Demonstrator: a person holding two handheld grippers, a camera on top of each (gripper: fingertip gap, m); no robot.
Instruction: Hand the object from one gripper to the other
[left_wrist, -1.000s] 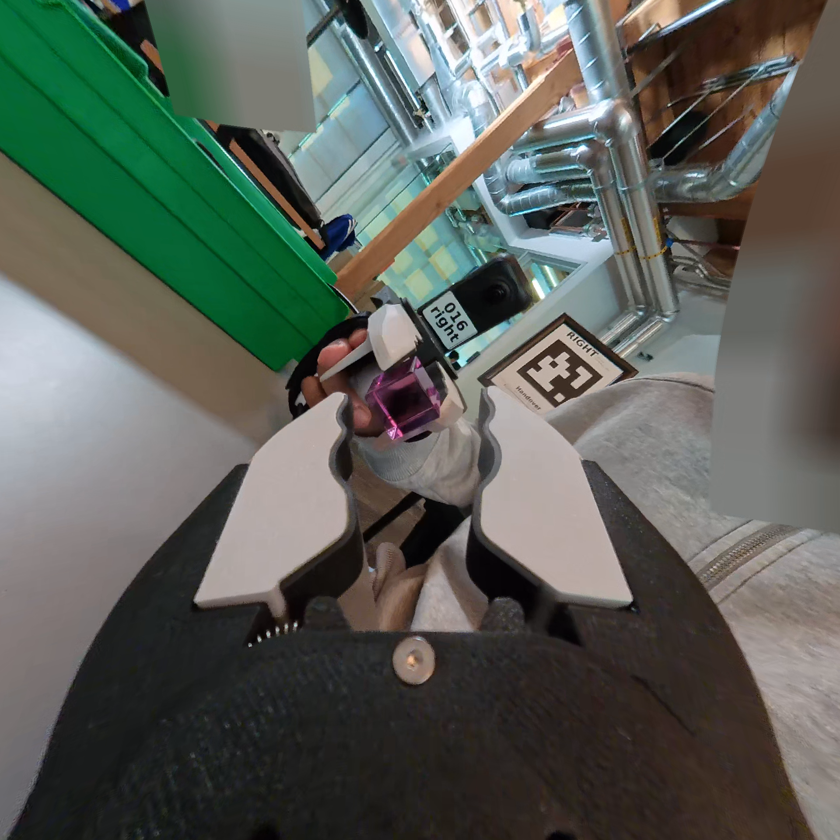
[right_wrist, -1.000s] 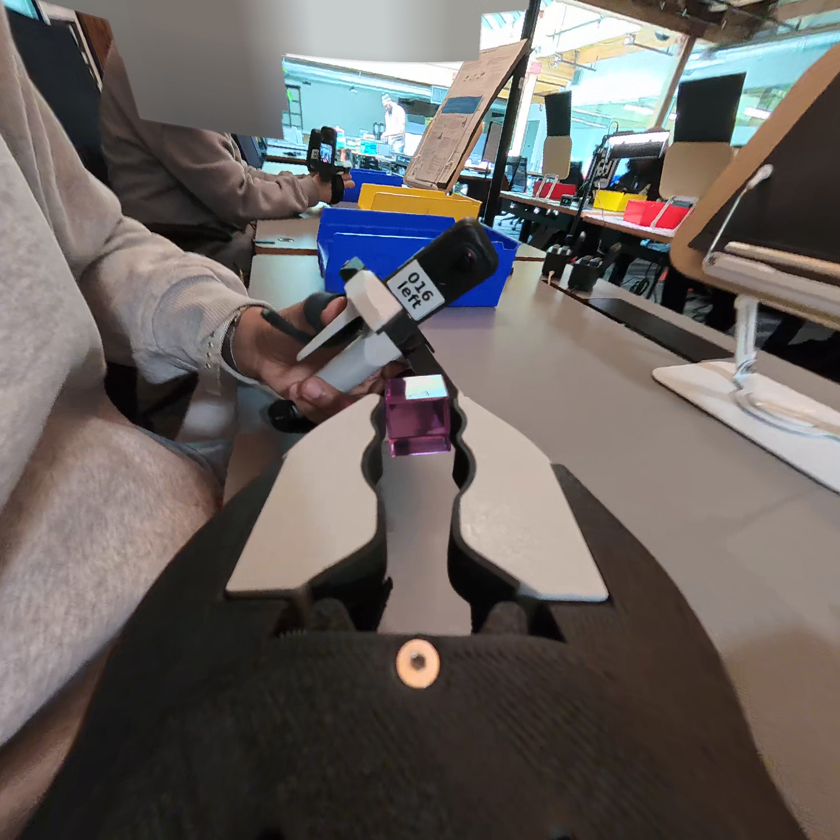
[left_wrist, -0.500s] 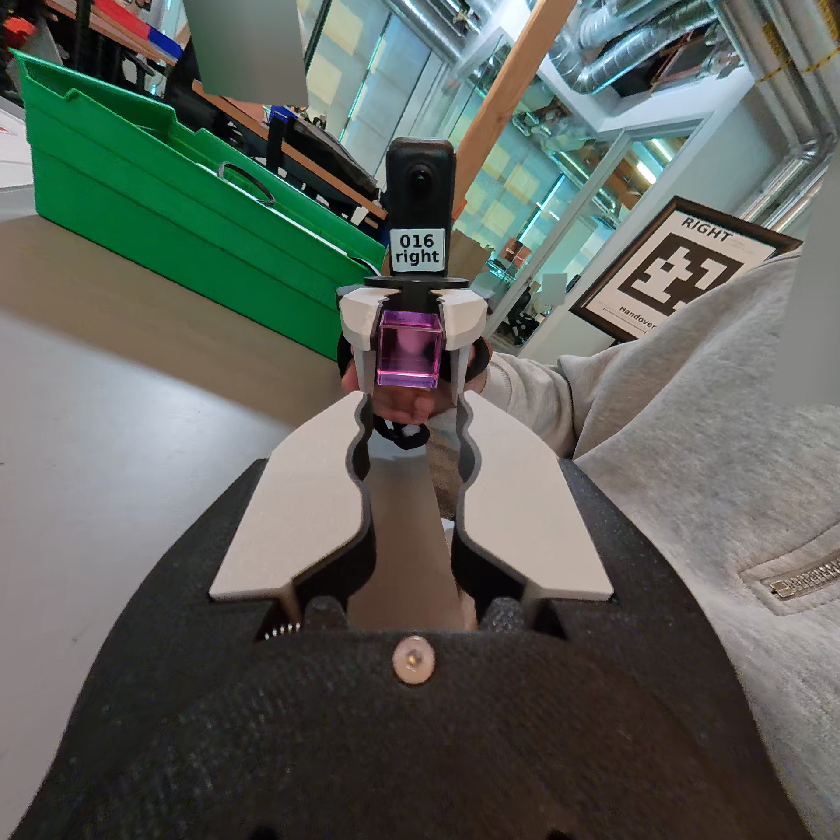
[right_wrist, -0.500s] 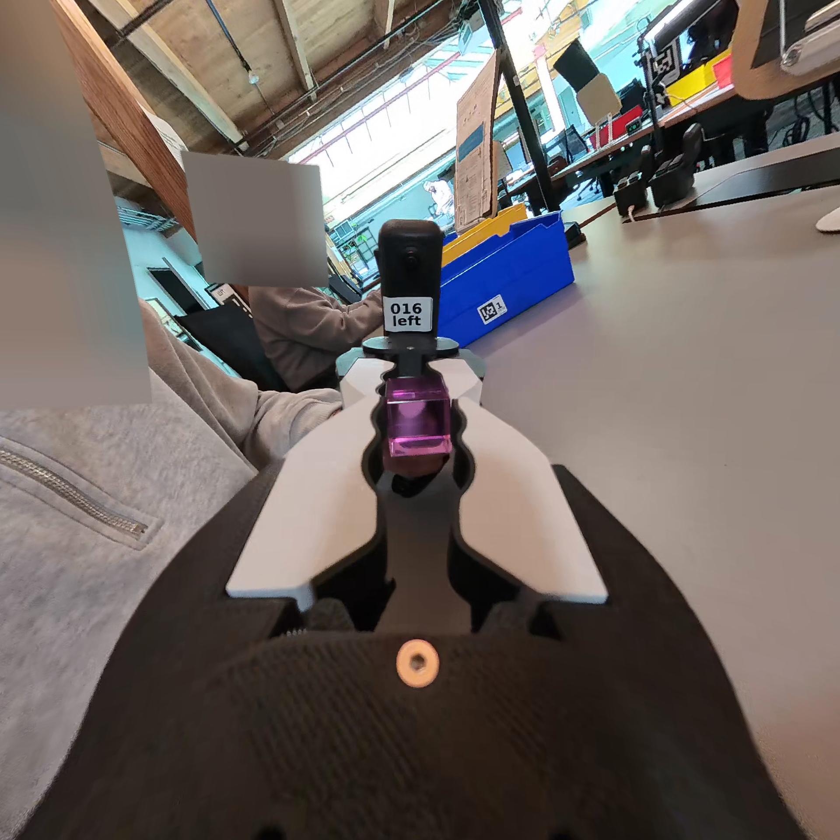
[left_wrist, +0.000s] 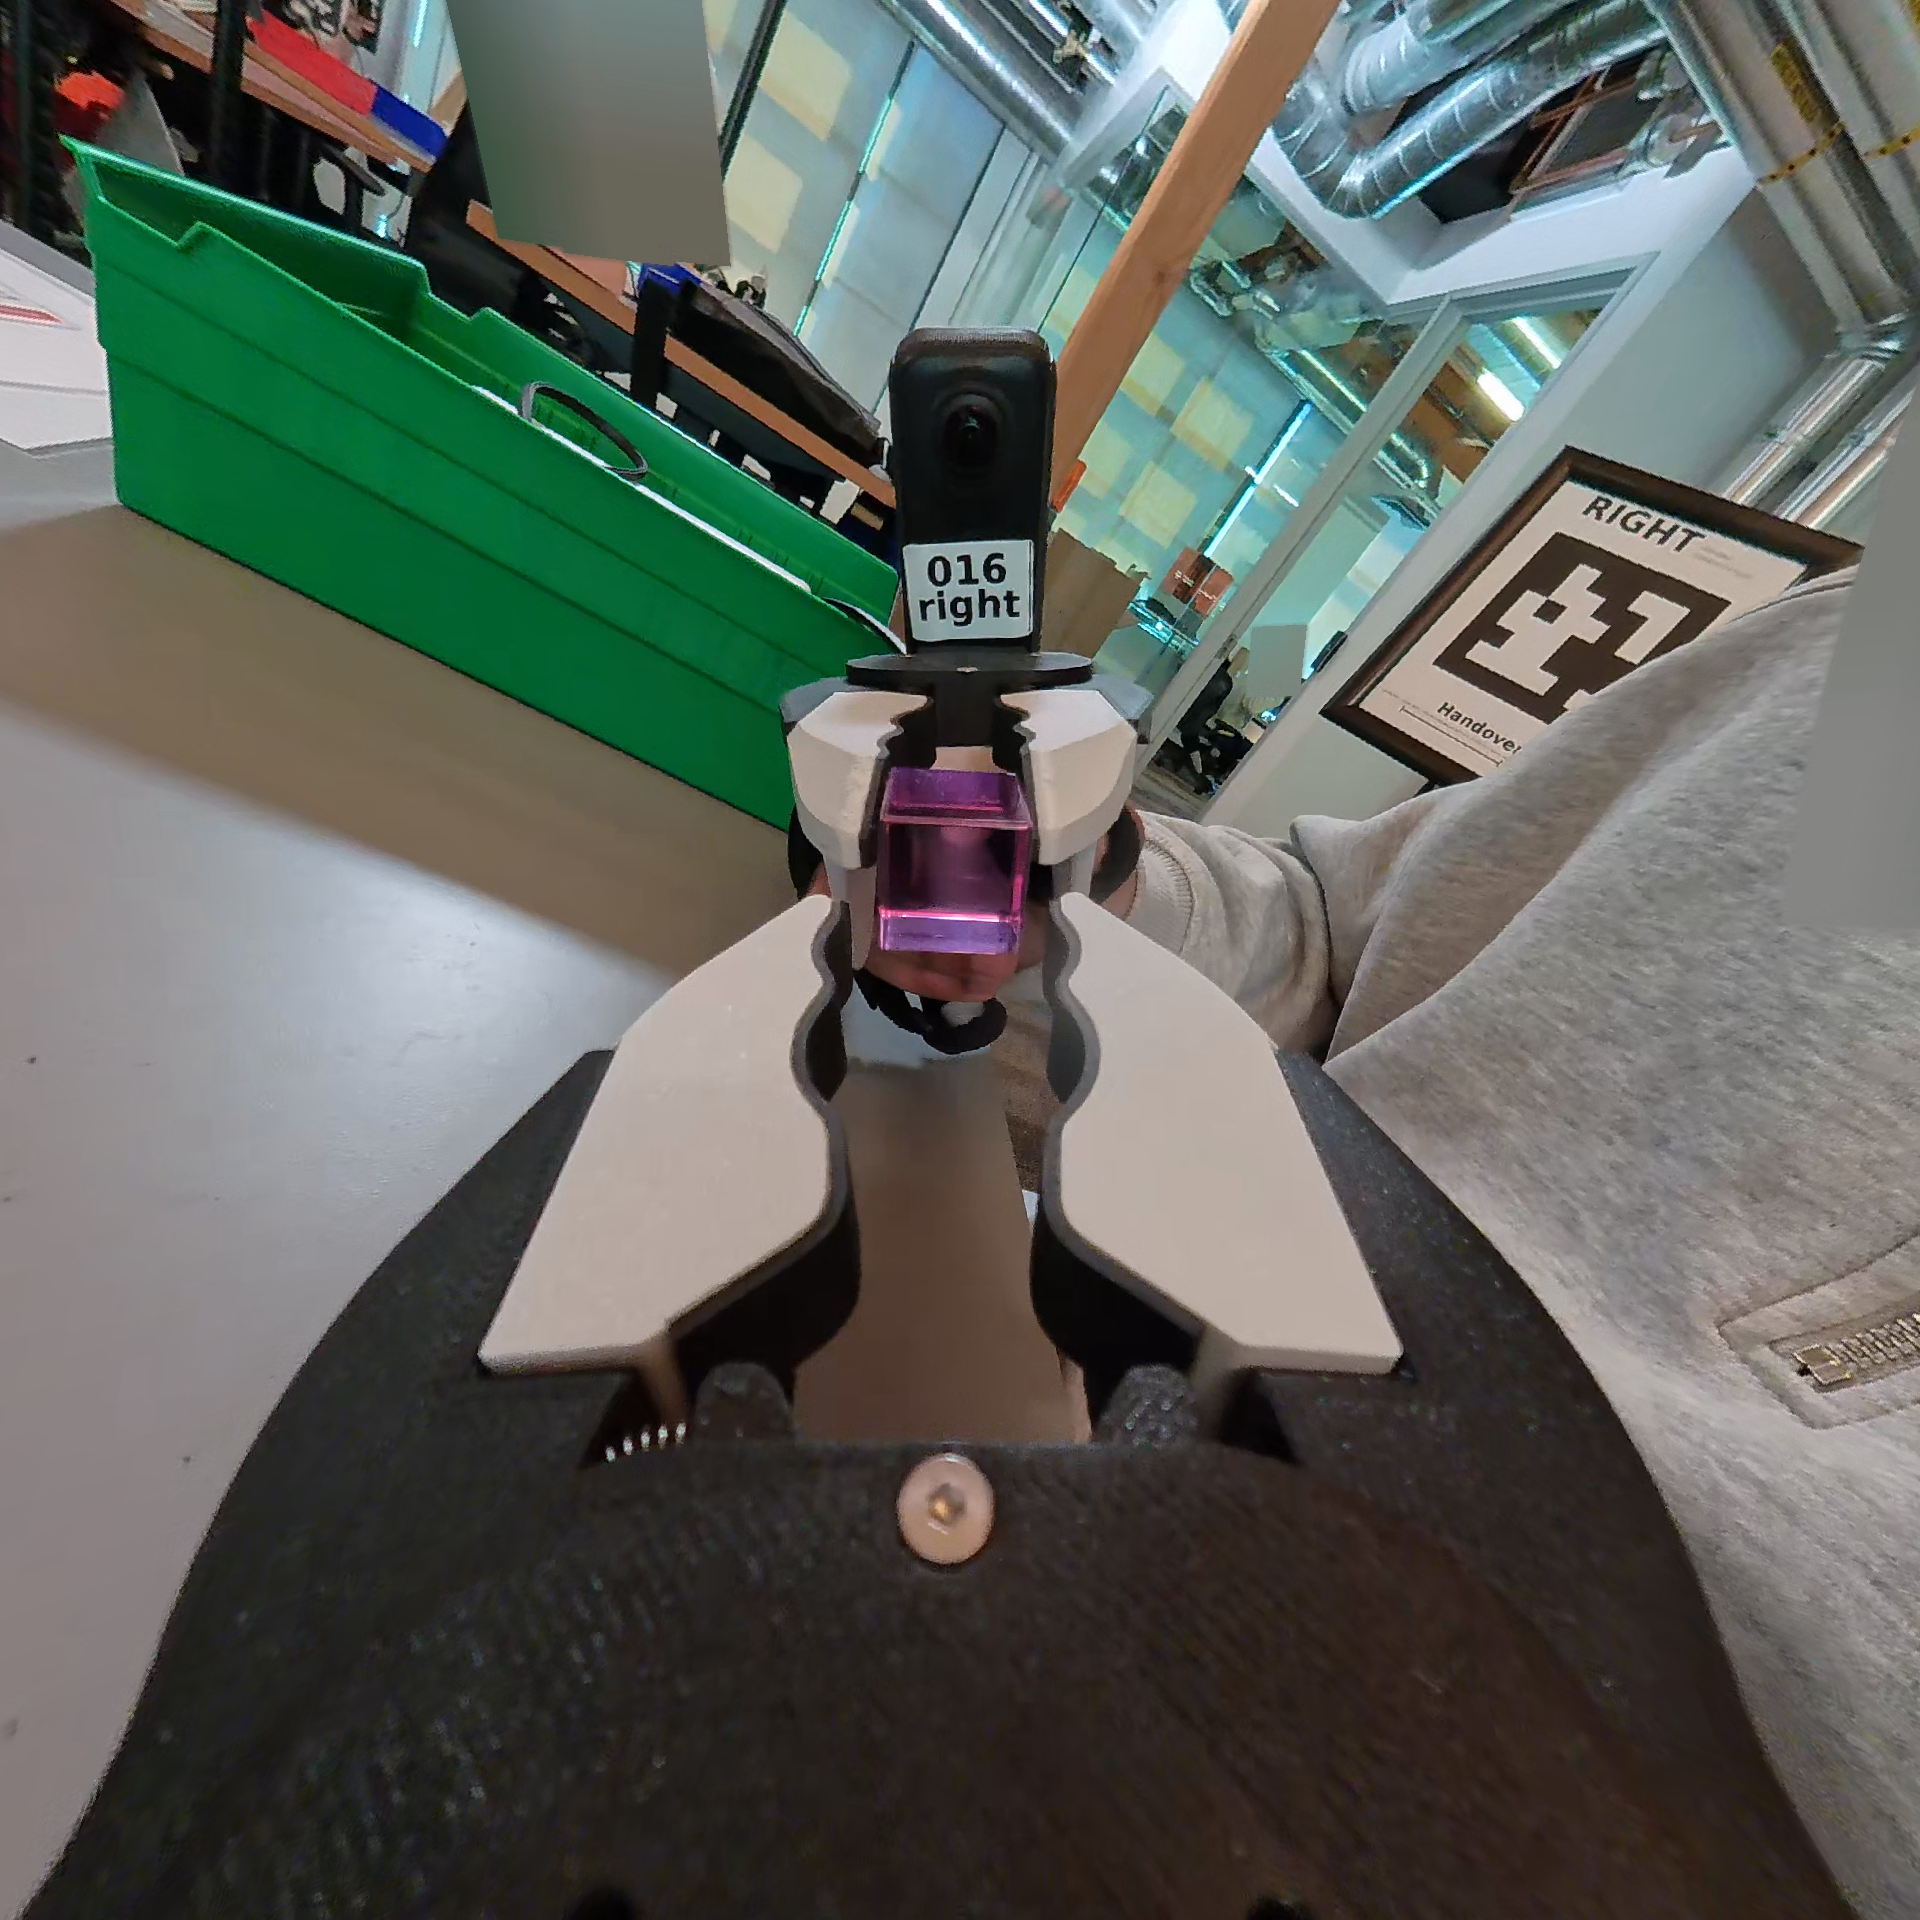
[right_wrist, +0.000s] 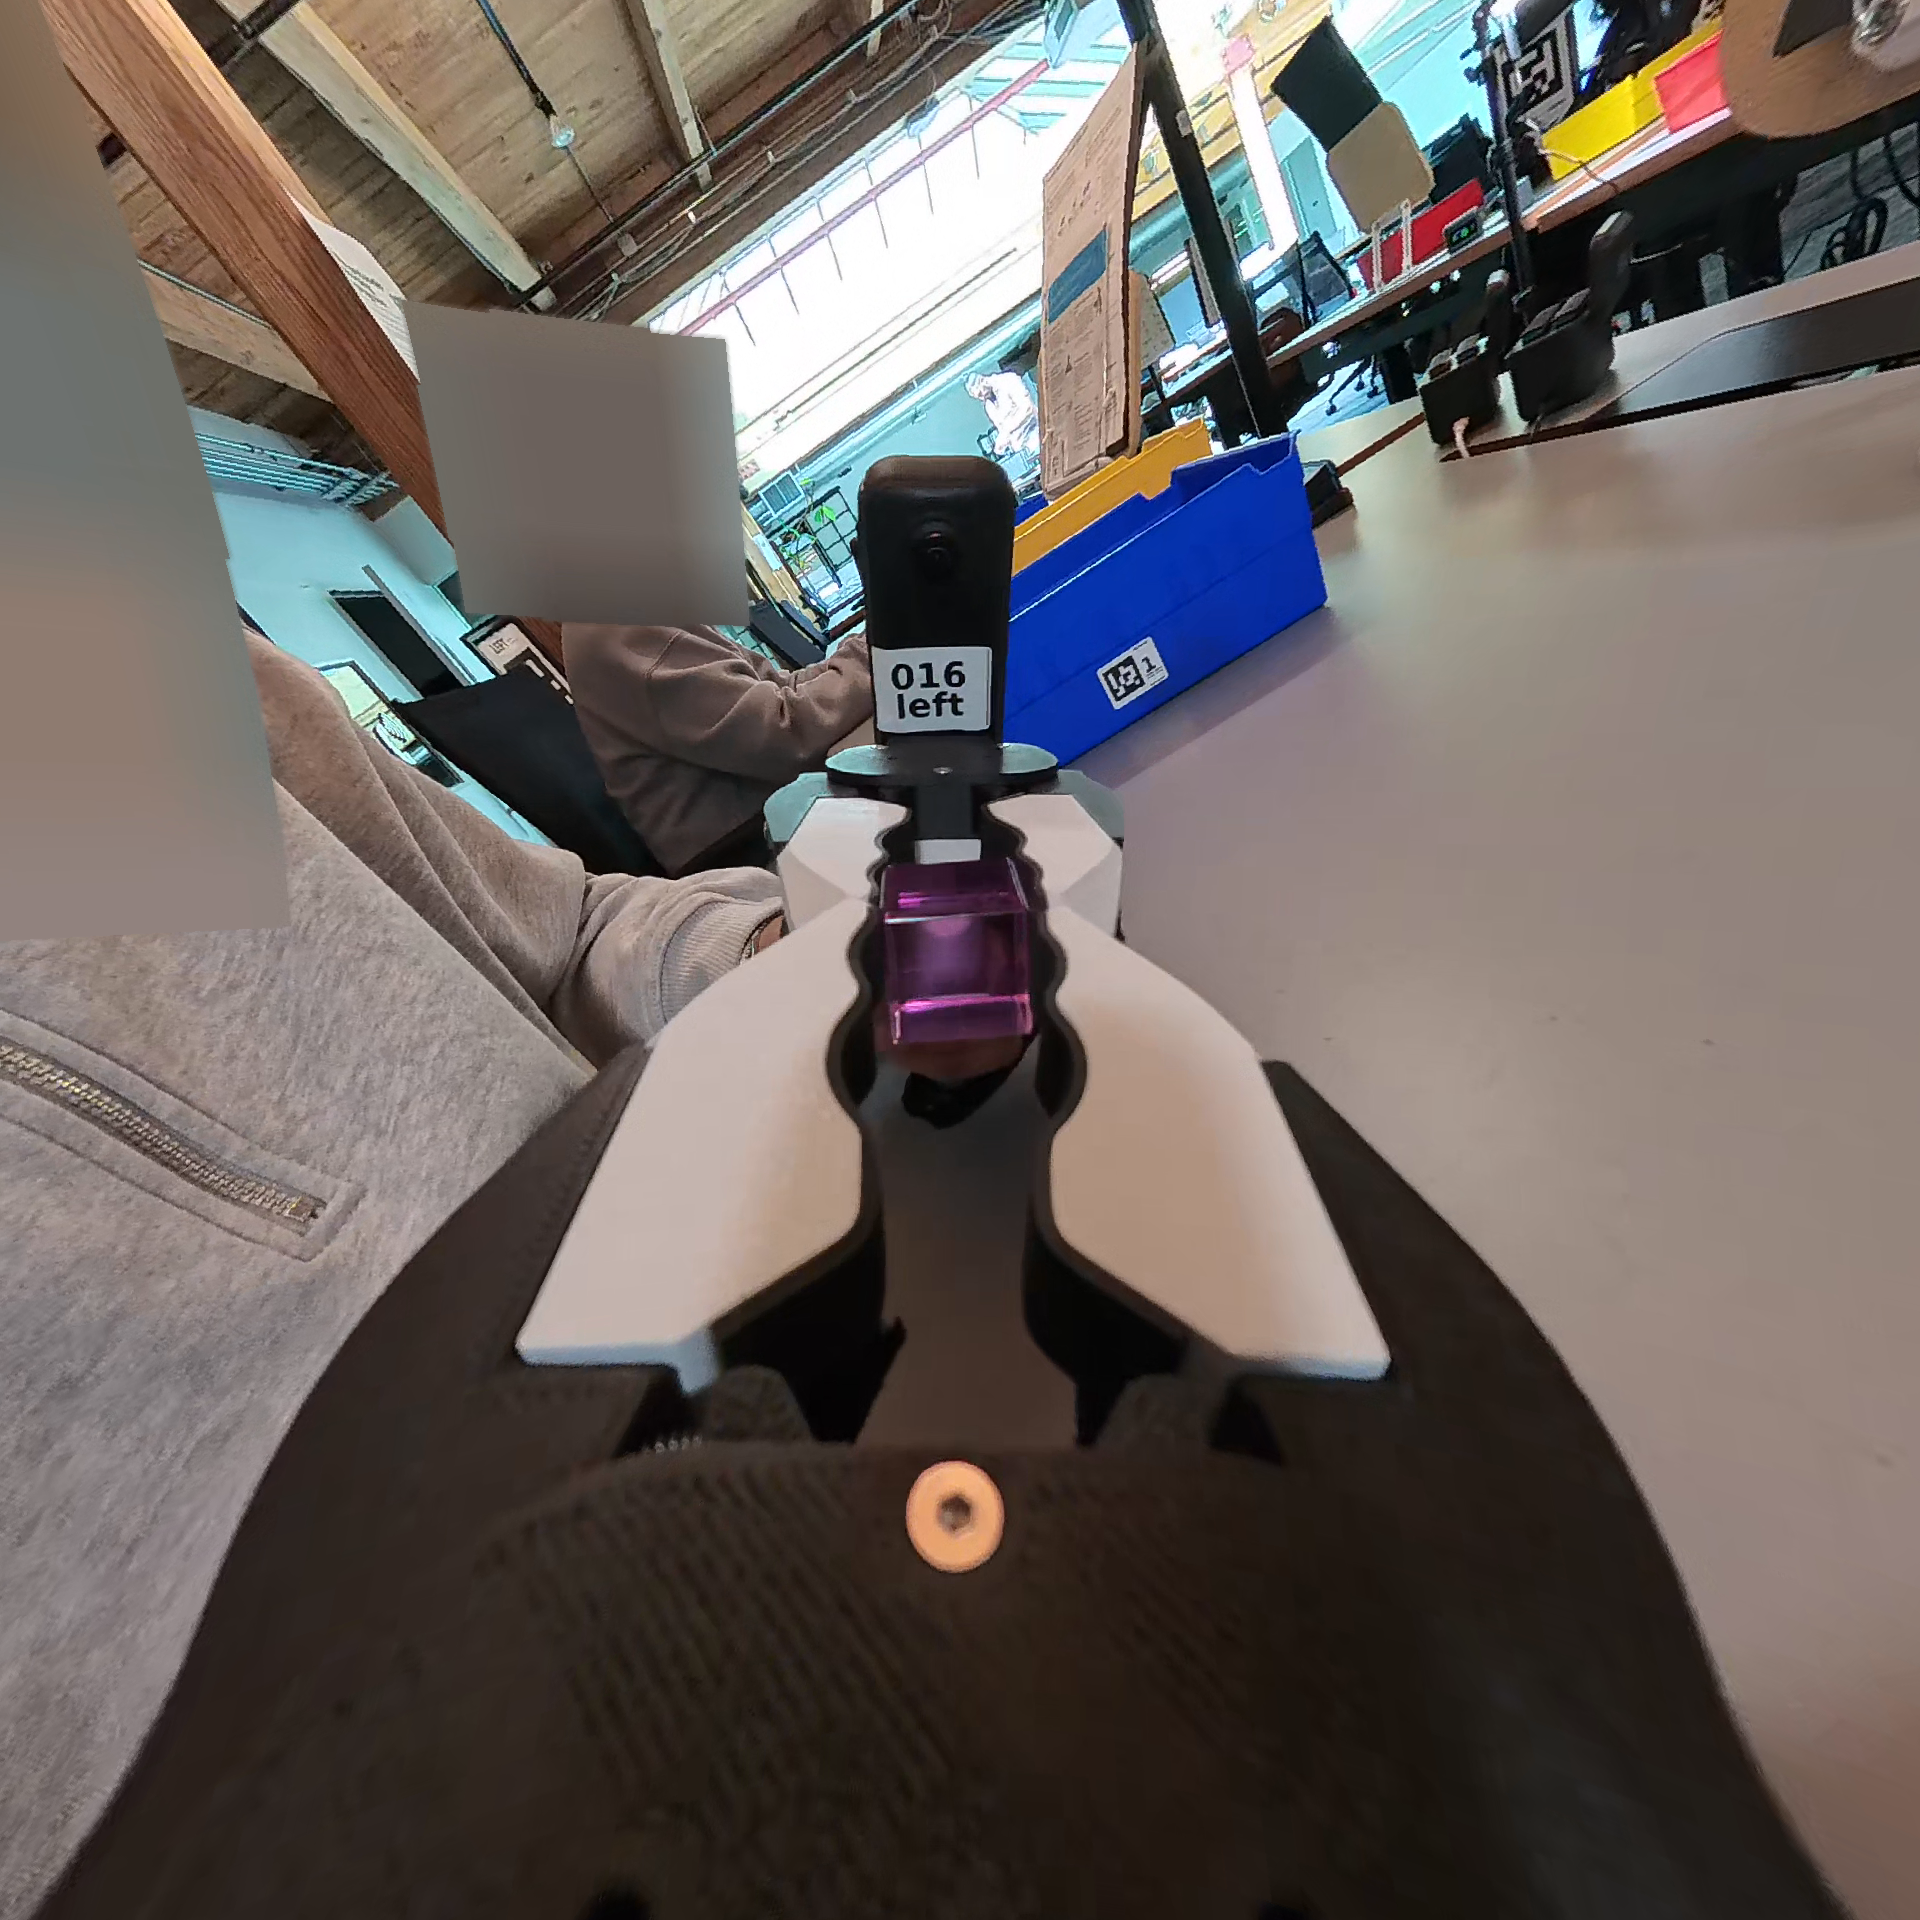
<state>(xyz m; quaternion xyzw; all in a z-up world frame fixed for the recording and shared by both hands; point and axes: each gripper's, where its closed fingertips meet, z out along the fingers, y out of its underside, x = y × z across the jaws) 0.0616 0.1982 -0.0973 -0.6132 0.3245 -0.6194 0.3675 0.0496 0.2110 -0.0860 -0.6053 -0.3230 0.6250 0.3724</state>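
Observation:
A clear purple cube (right_wrist: 956, 966) is gripped between the white fingers of my right gripper (right_wrist: 956, 925), which is shut on it above the table. In the left wrist view the cube (left_wrist: 951, 883) faces me, held by the right gripper (left_wrist: 956, 831) with its black camera on top. My left gripper (left_wrist: 940, 925) is open, its fingertips spread wider than the cube and level with its near face. In the right wrist view the left gripper (right_wrist: 940, 842) stands just behind the cube, head-on.
A green bin (left_wrist: 416, 499) stands on the grey table (left_wrist: 260, 1039) to the left. A blue bin (right_wrist: 1164, 623) with a yellow one behind stands farther off. A framed marker board (left_wrist: 1558, 623) leans behind my grey sleeve (left_wrist: 1558, 987). Another person (right_wrist: 707, 727) sits at the back.
Both grippers have turned to face each other head-on and have closed the distance. The cube, still in the right gripper, now sits at the left gripper's open fingertips.

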